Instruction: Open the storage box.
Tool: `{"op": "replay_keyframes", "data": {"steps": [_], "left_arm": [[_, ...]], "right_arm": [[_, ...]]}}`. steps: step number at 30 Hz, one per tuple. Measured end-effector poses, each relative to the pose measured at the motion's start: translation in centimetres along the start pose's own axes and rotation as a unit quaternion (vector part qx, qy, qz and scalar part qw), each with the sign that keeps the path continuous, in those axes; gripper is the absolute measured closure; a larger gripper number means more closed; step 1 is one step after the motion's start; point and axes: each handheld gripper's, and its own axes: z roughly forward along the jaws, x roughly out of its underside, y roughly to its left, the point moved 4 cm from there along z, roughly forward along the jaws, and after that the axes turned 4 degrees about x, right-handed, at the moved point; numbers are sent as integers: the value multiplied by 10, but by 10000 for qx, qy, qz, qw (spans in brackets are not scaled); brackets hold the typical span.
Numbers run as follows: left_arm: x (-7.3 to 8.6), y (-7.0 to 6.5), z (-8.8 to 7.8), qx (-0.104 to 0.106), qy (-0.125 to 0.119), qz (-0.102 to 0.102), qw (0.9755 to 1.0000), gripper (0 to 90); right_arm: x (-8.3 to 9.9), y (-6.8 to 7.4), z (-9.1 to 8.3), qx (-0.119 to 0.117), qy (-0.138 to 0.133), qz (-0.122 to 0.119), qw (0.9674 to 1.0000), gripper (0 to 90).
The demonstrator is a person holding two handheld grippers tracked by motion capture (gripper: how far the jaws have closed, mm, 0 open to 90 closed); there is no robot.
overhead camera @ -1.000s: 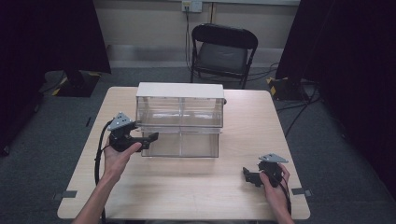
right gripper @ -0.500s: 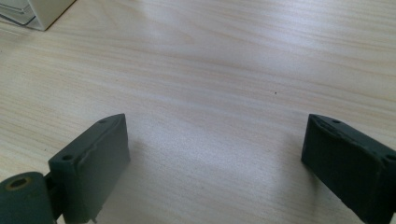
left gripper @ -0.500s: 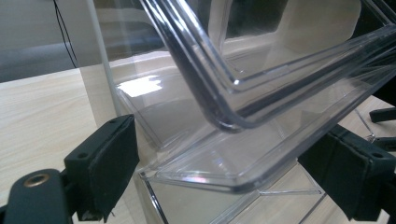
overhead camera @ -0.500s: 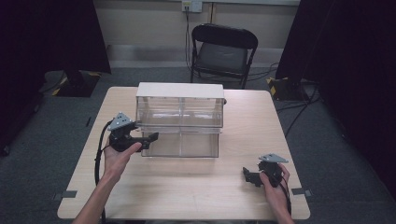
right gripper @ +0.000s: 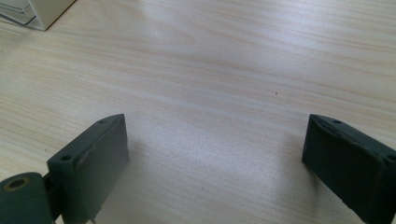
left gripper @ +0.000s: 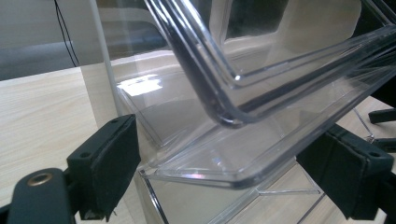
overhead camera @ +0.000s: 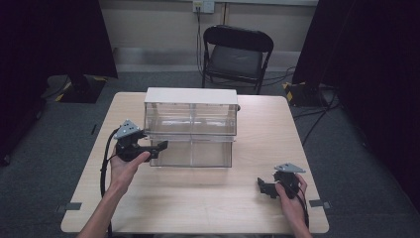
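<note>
A clear plastic drawer cabinet (overhead camera: 190,116) with a white top stands mid-table. Its lower drawer (overhead camera: 193,154) is pulled out toward me. My left gripper (overhead camera: 159,146) is at that drawer's front left corner, pointing right. In the left gripper view my left gripper (left gripper: 229,165) is open, and the drawer's clear front rim (left gripper: 205,175) lies between the wide-apart pads without being clamped. My right gripper (overhead camera: 263,187) rests on the table near the front right, held by a hand. In the right gripper view my right gripper (right gripper: 217,158) is open with nothing between its jaws.
The light wooden table (overhead camera: 198,208) has bare room in front of the cabinet and on both sides. A black folding chair (overhead camera: 236,54) stands behind the table. A corner of the cabinet's white base (right gripper: 42,11) shows at the far left of the right gripper view.
</note>
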Motion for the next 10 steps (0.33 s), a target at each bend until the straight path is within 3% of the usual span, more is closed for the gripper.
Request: {"op": "replay_keyframes", "data": {"steps": [10], "left_arm": [[0,0,0,1,-2,-1,10000,134]], "right_arm": [[0,0,0,-5,1,-5,10000,64]]}}
